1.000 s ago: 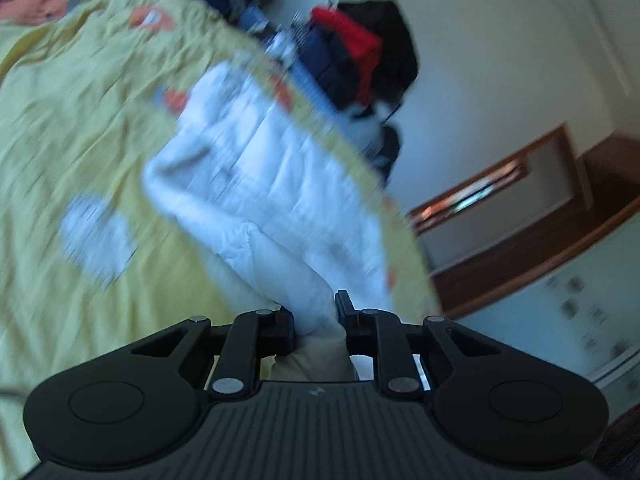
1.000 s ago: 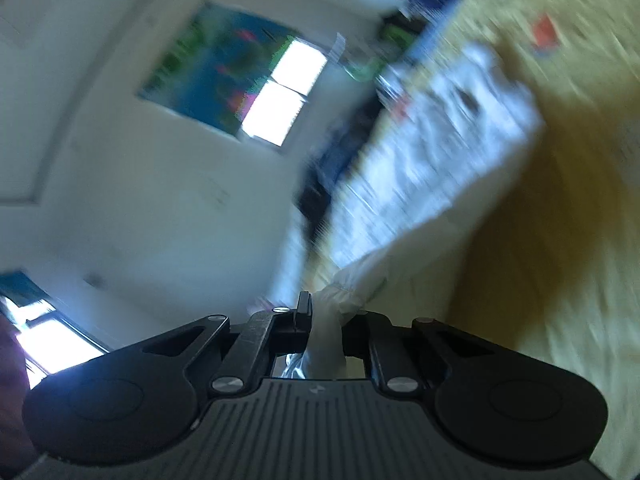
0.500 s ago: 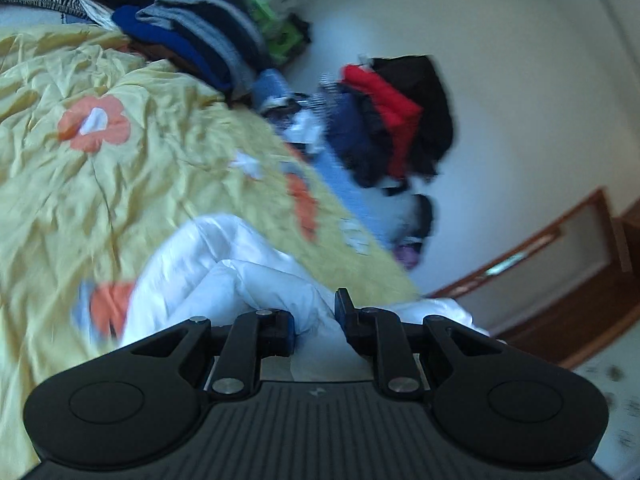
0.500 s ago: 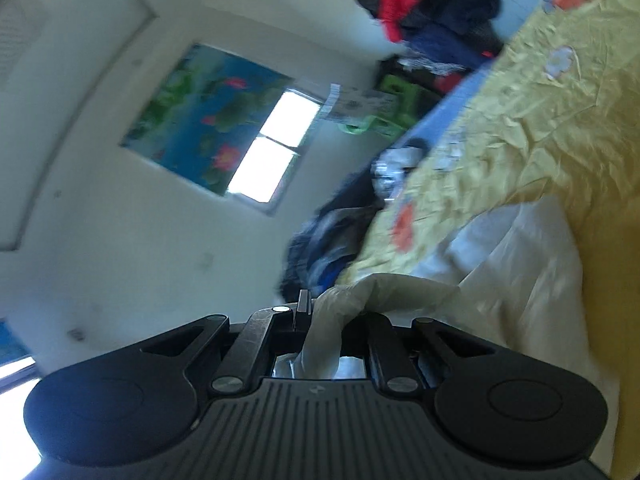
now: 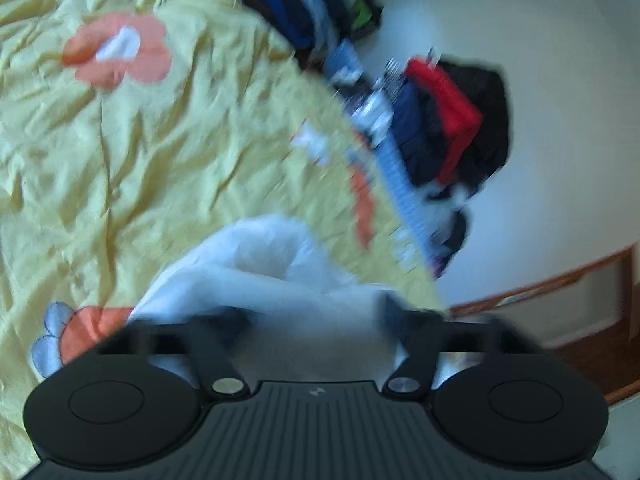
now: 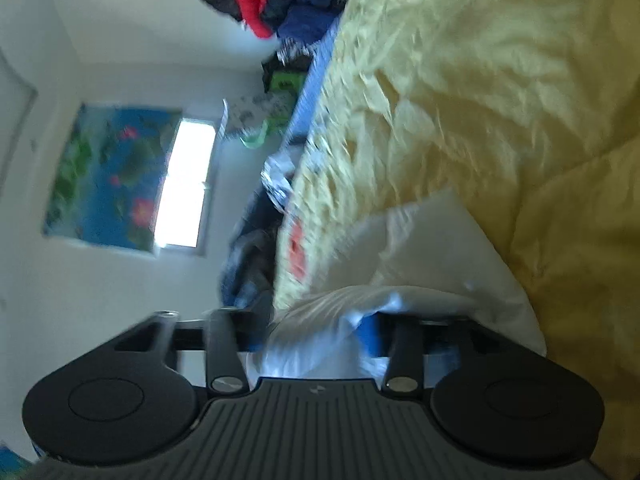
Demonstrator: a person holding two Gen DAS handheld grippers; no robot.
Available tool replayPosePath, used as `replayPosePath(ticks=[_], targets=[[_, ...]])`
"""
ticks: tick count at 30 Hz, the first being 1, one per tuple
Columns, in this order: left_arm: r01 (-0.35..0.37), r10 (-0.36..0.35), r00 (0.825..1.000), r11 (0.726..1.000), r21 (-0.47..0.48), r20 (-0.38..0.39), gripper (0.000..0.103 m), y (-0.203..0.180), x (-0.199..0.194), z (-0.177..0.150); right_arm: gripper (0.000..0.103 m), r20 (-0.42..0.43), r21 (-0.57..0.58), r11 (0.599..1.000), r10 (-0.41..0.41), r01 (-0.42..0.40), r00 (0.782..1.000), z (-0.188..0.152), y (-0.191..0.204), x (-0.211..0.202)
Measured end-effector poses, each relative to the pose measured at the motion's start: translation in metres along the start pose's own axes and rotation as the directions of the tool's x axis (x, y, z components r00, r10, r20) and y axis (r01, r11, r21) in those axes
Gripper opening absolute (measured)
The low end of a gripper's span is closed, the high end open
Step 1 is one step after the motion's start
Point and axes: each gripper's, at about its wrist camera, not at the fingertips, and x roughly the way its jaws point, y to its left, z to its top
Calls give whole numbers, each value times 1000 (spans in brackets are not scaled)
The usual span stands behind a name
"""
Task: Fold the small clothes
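Observation:
A small white garment (image 5: 256,280) lies bunched on the yellow flowered bedsheet (image 5: 140,140), right in front of my left gripper (image 5: 316,320). The left jaws stand wide apart, with the cloth lying loose between them. In the right wrist view the same white garment (image 6: 432,248) lies folded over on the sheet (image 6: 500,80). My right gripper (image 6: 320,324) is also open, its jaws apart around a fold of the cloth. Both views are blurred.
A pile of dark, red and blue clothes (image 5: 448,120) sits past the bed's far edge by the white wall. More stacked clothes (image 5: 280,0) lie at the bed's top. A window and a floral picture (image 6: 120,180) are on the wall.
Both grippers were shut on the white garment and carried it over; now both have opened and the cloth rests on the bed.

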Motion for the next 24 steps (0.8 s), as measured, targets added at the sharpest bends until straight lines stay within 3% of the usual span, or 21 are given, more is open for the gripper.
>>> replayPosePath(ticks=[2, 3, 4, 6, 7, 8, 9, 10, 11, 12, 13, 15, 18, 19, 20, 22, 24], targets=[[40, -41, 995, 999, 11, 90, 102, -9, -22, 3, 82, 56, -15, 999, 50, -50, 997, 2, 11, -15], [41, -46, 991, 998, 40, 126, 102, -17, -32, 4, 82, 76, -39, 997, 65, -63, 995, 3, 18, -20], [21, -33, 985, 997, 77, 167, 102, -27, -42, 3, 82, 91, -78, 995, 70, -63, 993, 3, 28, -27], [-101, 43, 961, 974, 203, 274, 102, -55, -59, -11, 82, 113, -187, 982, 49, -28, 992, -4, 51, -32], [-189, 83, 939, 936, 297, 334, 102, -73, -61, -24, 82, 103, -274, 962, 28, 2, 994, -11, 66, -32], [-275, 107, 912, 876, 397, 396, 102, -91, -58, -42, 82, 88, -380, 924, -13, 45, 996, -22, 82, -28], [-354, 118, 885, 798, 487, 450, 102, -108, -49, -62, 82, 85, -494, 864, -64, 98, 994, -36, 97, -20], [-413, 121, 866, 720, 558, 484, 102, -121, -37, -80, 82, 108, -624, 761, -139, 176, 984, -56, 112, -6], [-445, 124, 861, 655, 611, 494, 102, -131, -23, -97, 82, 129, -713, 664, -191, 225, 973, -71, 121, 7], [-458, 136, 866, 602, 654, 480, 102, -139, -5, -112, 82, 138, -781, 573, -228, 247, 964, -83, 125, 23], [-465, 163, 873, 559, 686, 459, 102, -145, 17, -124, 87, 134, -817, 516, -266, 259, 955, -92, 124, 40], [-473, 232, 881, 492, 731, 413, 102, -150, 59, -139, 88, 124, -839, 464, -343, 283, 931, -98, 114, 67], [-519, 346, 848, 389, 761, 401, 102, -146, 108, -146, 88, 177, -840, 393, -454, 375, 873, -94, 94, 97], [-527, 392, 836, 378, 761, 384, 103, -139, 120, -145, 88, 181, -832, 395, -471, 389, 864, -89, 88, 101], [-527, 416, 833, 395, 752, 365, 103, -133, 127, -142, 87, 177, -821, 410, -478, 397, 860, -86, 83, 103], [-509, 418, 845, 436, 742, 334, 103, -121, 131, -137, 89, 154, -790, 469, -471, 394, 869, -75, 70, 110], [-500, 415, 850, 449, 740, 323, 103, -116, 135, -134, 91, 139, -787, 485, -463, 381, 875, -75, 62, 105]])
